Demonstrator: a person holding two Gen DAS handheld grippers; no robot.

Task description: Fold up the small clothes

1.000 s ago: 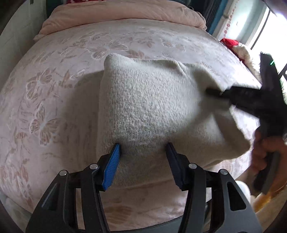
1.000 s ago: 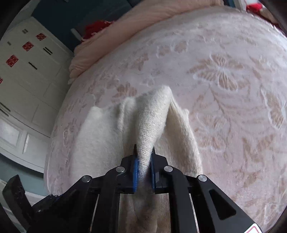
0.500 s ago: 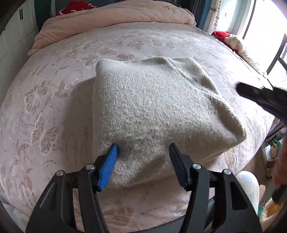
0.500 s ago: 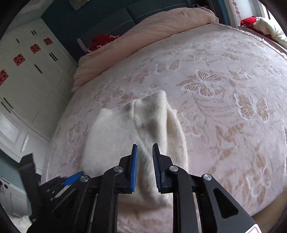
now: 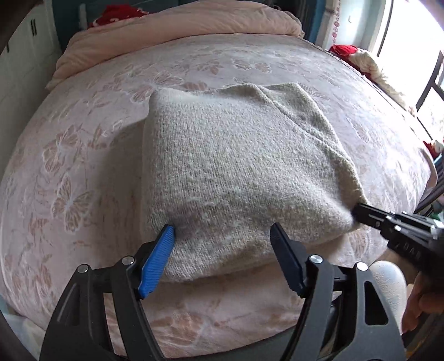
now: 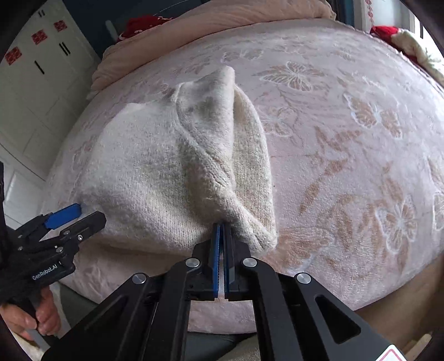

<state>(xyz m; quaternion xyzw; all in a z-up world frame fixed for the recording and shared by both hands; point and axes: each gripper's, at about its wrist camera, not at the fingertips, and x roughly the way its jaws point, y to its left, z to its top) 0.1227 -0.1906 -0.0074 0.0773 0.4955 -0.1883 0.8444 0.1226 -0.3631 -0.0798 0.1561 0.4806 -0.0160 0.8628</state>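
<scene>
A pink bedspread (image 5: 83,172) patterned with butterflies covers the bed. Near its front edge lies the folded cream knit garment (image 5: 236,172). The left gripper (image 5: 222,244) sits at the garment's near edge, its 2 fingers spread wide. The right gripper (image 6: 222,233) meets the garment's near right corner — its jaws nearly closed, seemingly pinching the knit there. Farther back, a rolled pink quilt (image 5: 180,25) lies across the bed.

I see open pink butterfly-print bedspread (image 6: 347,144) right of the folded cream knit garment (image 5: 238,172). A rolled pink duvet (image 5: 177,30) blocks the far edge.
</scene>
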